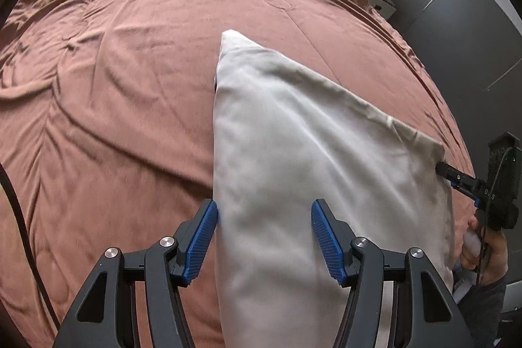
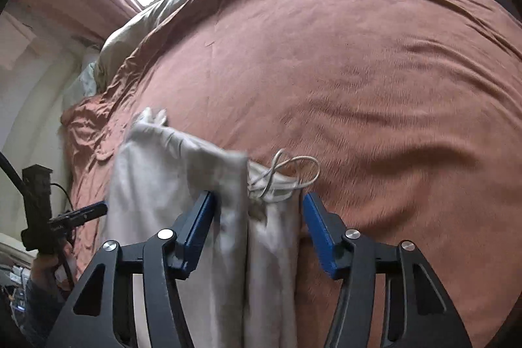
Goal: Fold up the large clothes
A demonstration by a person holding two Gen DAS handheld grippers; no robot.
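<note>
Pale grey trousers (image 1: pixel 293 152) lie on the rust-brown bed cover (image 1: pixel 114 87), filling the lower middle of the left wrist view and the lower left of the right wrist view; they look already doubled lengthwise, one leg over the other, though motion blur hides the seams.

Left tongs (image 1: pixel 263 237): jaws stand roughly half open, astride the cloth at the bottom centre; the left blue pad sits at the cloth's edge, the right pad over the fabric; nothing pinched, as far as you can see.

Right tongs (image 2: pixel 257 237): likewise parted, straddling the waistband end at the bottom centre; pads show clear gaps to the cloth, so no hold there either; the white drawstring (image 2: pixel 287 172) loops loose on the cover just beyond the waistband.

Handling, as a judgement: light, limp woven cloth; no stiffness, so it will sag and fold wherever you are not supporting it; probably slides easily on the smooth cover, and the stacked layers may shear apart if you pinch only the top one.

Where to take hold: bite through all layers at the corners; waistband corner for your right, since the thick seam gives a firm purchase; hem or outer edge for your left; keep the drawstring out of the jaws, it would slip and snag.
</note>
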